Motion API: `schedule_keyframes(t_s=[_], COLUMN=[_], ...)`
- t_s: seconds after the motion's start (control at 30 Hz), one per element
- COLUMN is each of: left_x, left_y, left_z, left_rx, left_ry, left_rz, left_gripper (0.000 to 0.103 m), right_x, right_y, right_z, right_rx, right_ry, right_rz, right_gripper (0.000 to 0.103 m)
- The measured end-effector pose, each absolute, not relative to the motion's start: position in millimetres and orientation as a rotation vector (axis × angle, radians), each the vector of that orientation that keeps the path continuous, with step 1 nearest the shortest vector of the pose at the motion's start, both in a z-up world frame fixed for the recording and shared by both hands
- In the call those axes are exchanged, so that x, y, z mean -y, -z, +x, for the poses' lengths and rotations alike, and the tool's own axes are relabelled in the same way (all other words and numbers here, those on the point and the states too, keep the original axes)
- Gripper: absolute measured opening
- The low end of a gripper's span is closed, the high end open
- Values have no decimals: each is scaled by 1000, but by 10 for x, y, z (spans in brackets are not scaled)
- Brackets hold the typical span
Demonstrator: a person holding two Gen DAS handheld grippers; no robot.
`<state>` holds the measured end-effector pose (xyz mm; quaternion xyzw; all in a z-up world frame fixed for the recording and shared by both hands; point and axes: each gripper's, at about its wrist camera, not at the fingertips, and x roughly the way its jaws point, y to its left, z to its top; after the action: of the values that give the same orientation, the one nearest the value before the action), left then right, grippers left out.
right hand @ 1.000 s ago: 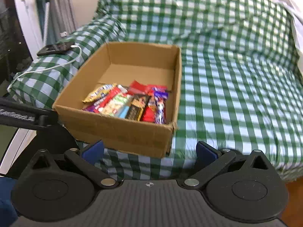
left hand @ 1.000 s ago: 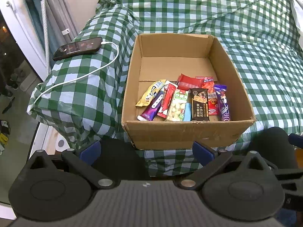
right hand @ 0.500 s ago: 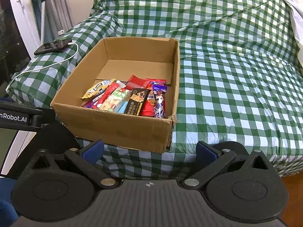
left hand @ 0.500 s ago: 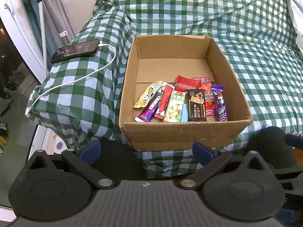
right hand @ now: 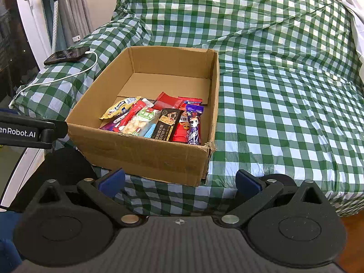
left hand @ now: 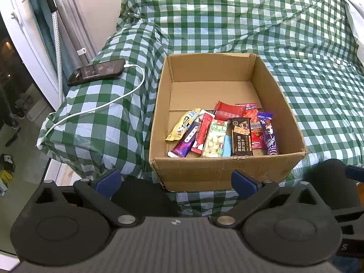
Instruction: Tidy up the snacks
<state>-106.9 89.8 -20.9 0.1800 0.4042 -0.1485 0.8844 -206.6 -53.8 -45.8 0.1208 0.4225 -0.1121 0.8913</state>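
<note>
The snacks lie packed side by side in the near half of an open cardboard box, which sits on a sofa draped in a green-and-white checked cover. Among them are a yellow wrapper at the left end, a purple bar beside it, a green-and-white packet in the middle, a black bar, and a purple packet at the right end. The far half of the box floor is bare cardboard.

On the covered armrest left of the box rests a dark phone with a white cable trailing off the armrest's end. Grey curtains hang behind.

The left tool hovers just short of the box's near wall, its blue-tipped fingers spread wide and empty. The right tool is likewise wide open and holds nothing, facing the box's near right corner.

The right wrist view shows the box from its right side, the torn near corner, a broad stretch of sofa seat, and the left tool's black body with white lettering at the left edge. The left wrist view shows the phone's lit screen and the floor beside the sofa.
</note>
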Motion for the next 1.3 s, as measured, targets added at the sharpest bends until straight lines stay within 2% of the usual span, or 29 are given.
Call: schedule_keyframes(t_s=[1.3], left_x=[-864], left_y=[258], left_z=[-1092], left_rx=[-863], left_ry=[342], left_rz=[418], left_gripper=[103], right_x=[544], right_y=[508], right_z=[-2048], right_rx=[-910], right_ry=[244], right_rz=[261], right_gripper=[102])
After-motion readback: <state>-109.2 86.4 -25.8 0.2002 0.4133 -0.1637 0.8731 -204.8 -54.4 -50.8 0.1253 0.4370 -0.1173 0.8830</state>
